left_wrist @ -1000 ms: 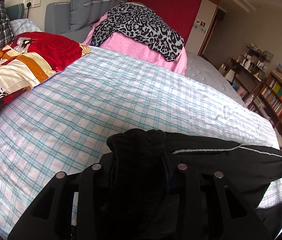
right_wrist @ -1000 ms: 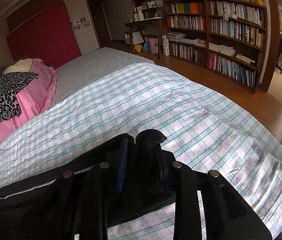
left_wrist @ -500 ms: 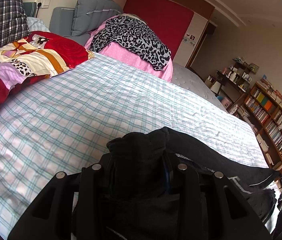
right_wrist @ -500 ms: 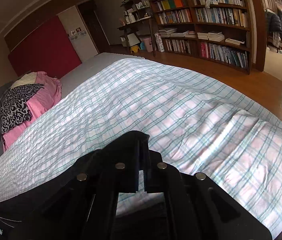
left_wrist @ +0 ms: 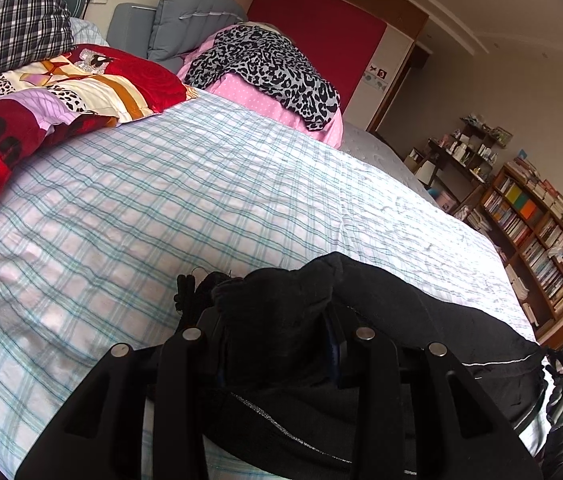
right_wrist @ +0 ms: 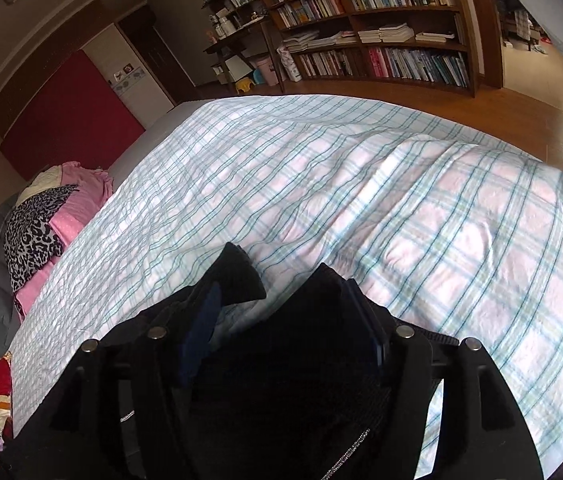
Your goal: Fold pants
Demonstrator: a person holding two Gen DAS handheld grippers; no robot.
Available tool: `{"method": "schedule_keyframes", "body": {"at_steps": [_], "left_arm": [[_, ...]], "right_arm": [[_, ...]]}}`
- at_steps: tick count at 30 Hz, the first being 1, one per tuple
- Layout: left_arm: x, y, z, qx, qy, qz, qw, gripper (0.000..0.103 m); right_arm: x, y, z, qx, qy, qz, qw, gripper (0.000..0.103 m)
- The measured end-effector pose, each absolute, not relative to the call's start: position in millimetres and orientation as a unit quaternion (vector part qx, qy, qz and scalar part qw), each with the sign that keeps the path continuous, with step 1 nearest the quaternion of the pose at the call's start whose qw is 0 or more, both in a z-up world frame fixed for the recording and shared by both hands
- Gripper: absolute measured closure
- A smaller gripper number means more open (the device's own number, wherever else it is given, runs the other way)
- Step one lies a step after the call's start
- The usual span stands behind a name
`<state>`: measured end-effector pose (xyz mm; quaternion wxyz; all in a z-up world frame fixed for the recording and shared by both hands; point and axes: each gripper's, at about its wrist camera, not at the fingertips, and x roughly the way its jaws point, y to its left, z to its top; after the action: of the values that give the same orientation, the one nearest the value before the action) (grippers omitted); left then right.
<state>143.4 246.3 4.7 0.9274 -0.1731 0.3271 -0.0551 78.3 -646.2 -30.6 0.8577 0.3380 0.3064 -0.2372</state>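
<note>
Black pants point(left_wrist: 433, 320) bunched low on the plaid bedsheet point(left_wrist: 201, 208), near its front edge, silver side stripe showing. Left gripper point(left_wrist: 277, 320) clenched on a wad of the black fabric, cloth bulging up between the fingers. Right gripper point(right_wrist: 281, 280) opening, jaws spread apart, pads off the cloth though dark fabric lies beneath and between them. Patchwork red quilt point(left_wrist: 41, 96) at the sheet's far left, leopard-print cloth point(left_wrist: 265, 64) over a pink bundle point(left_wrist: 241, 92) beyond. Bookshelf point(right_wrist: 381, 32) along the wall.
</note>
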Motion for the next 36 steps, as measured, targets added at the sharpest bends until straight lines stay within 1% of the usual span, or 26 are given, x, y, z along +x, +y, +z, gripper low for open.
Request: {"method": "schedule_keyframes", "body": {"at_steps": [6, 11, 14, 16, 18, 19, 20, 21, 22, 25, 31, 36], "left_arm": [[141, 250, -1, -0.180, 0.326, -0.062, 0.926, 0.067], [140, 251, -2, -0.182, 0.324, -0.069, 0.926, 0.067], [139, 252, -4, -0.182, 0.325, -0.073, 0.925, 0.067], [138, 253, -6, -0.183, 0.326, -0.075, 0.925, 0.067], [138, 253, -7, -0.184, 0.325, -0.076, 0.924, 0.067], [139, 253, -7, -0.184, 0.325, -0.076, 0.924, 0.067], [139, 253, -7, -0.184, 0.325, -0.076, 0.925, 0.067], [140, 253, -6, -0.184, 0.324, -0.076, 0.925, 0.067], [140, 253, -5, -0.184, 0.323, -0.076, 0.925, 0.067], [143, 255, -1, -0.191, 0.319, -0.081, 0.925, 0.067], [142, 266, 5, -0.238, 0.307, -0.094, 0.917, 0.067], [124, 274, 0, -0.247, 0.305, -0.113, 0.913, 0.067]], "right_arm": [[66, -631, -24, 0.351, 0.306, -0.217, 0.858, 0.039], [81, -616, -31, 0.365, 0.321, -0.194, 0.852, 0.039], [94, -617, -39, 0.381, 0.327, -0.189, 0.844, 0.044], [104, -617, -44, 0.394, 0.329, -0.180, 0.839, 0.052], [114, -615, -45, 0.391, 0.335, -0.183, 0.838, 0.063], [119, -613, -44, 0.382, 0.340, -0.187, 0.839, 0.074], [123, -610, -42, 0.371, 0.342, -0.191, 0.842, 0.079], [127, -608, -38, 0.358, 0.342, -0.201, 0.845, 0.087], [128, -605, -34, 0.347, 0.339, -0.205, 0.850, 0.089], [124, -603, -16, 0.324, 0.318, -0.207, 0.867, 0.090], [89, -616, 18, 0.326, 0.269, -0.212, 0.881, 0.091], [40, -629, 14, 0.349, 0.258, -0.215, 0.875, 0.091]]}}
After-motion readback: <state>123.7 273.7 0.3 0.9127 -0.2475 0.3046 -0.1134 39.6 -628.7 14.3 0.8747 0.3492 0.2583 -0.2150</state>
